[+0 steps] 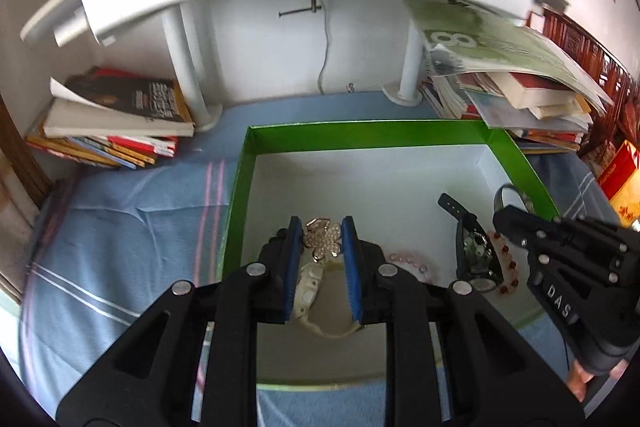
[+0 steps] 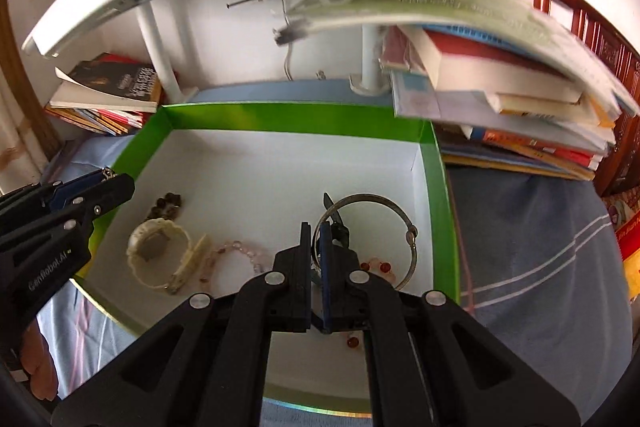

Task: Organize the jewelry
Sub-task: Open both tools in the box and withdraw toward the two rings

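A green-walled box with a white floor (image 1: 360, 135) (image 2: 280, 119) lies on a blue cloth. In the left wrist view my left gripper (image 1: 320, 239) is shut on a rhinestone flower brooch (image 1: 324, 239), held above a cream watch (image 1: 308, 287). In the right wrist view my right gripper (image 2: 316, 239) is shut on a silver bangle (image 2: 400, 219), held above the box floor. A black watch (image 1: 472, 247), a red bead bracelet (image 1: 508, 267), a pink bead bracelet (image 2: 240, 251) and a dark bead cluster (image 2: 168, 207) lie in the box.
Book stacks stand at the back left (image 1: 116, 123) and back right (image 1: 520, 95) (image 2: 512, 99). A white shelf on round posts (image 1: 188, 67) overhangs the back. The striped blue cloth (image 1: 120, 227) surrounds the box. A red wooden frame (image 2: 580, 27) stands far right.
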Motion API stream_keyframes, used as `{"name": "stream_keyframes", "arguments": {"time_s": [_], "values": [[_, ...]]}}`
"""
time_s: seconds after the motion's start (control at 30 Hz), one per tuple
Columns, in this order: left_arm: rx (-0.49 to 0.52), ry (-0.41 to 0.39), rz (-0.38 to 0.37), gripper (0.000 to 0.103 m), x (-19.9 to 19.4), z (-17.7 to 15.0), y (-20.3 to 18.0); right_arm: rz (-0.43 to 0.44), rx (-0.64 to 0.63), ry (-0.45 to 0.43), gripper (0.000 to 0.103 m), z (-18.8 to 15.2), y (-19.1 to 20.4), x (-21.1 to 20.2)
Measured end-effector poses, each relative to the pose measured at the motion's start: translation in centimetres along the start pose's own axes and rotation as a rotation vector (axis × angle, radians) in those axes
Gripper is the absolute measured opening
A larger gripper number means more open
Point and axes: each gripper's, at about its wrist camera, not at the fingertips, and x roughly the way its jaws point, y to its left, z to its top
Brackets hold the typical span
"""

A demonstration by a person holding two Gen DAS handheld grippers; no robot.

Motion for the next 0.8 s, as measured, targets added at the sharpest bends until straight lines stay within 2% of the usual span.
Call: {"name": "stream_keyframes", "arguments": {"time_s": [0.07, 0.1, 0.13, 0.17, 0.2, 0.23, 0.3, 0.4, 0.5, 0.53, 0.6, 0.8], "values": [[-0.010, 0.017, -0.024, 0.021, 0.8, 0.2, 0.1, -0.002, -0.007, 0.009, 0.005, -0.1, 0.1, 0.4], [-0.008, 0.022, -0.026, 0.024, 1.2, 0.2, 0.1, -0.006, -0.010, 0.007, 0.006, -0.1, 0.1, 0.4], [-0.010, 0.021, -0.023, 0.030, 1.3, 0.1, 0.1, -0.009, -0.010, -0.001, 0.010, 0.0, 0.1, 0.2], [-0.015, 0.018, -0.014, 0.047, 1.4, 0.1, 0.1, -0.009, -0.011, -0.008, 0.014, 0.0, 0.2, -0.1], [-0.019, 0.011, -0.004, 0.055, 1.3, 0.1, 0.2, -0.009, -0.011, -0.019, 0.022, 0.1, 0.3, -0.7], [-0.020, 0.001, 0.005, 0.055, 1.1, 0.0, 0.3, -0.012, -0.010, -0.030, 0.030, 0.0, 0.3, -1.3], [-0.018, -0.006, 0.014, 0.055, 0.3, -0.1, 0.6, -0.017, -0.011, -0.059, 0.035, -0.3, 0.3, -3.3], [-0.030, 0.002, 0.045, 0.062, -1.4, -0.3, 1.1, 0.014, -0.015, -0.080, 0.035, -1.8, 0.1, -6.5], [-0.011, 0.050, 0.143, 0.066, -3.2, -1.9, 0.9, 0.042, -0.025, -0.064, 0.035, -4.5, -0.2, -9.1], [0.000, 0.064, 0.147, 0.066, -4.1, -3.0, 0.7, 0.051, -0.032, -0.050, 0.035, -5.4, -0.1, -9.3], [0.020, 0.072, 0.115, 0.072, -5.4, -4.9, 0.2, 0.066, -0.051, -0.001, 0.035, -7.7, 0.0, -9.4], [0.089, 0.170, 0.023, 0.072, -5.8, -11.5, -2.3, 0.054, -0.092, 0.132, 0.035, -11.7, 1.4, -6.0]]}}
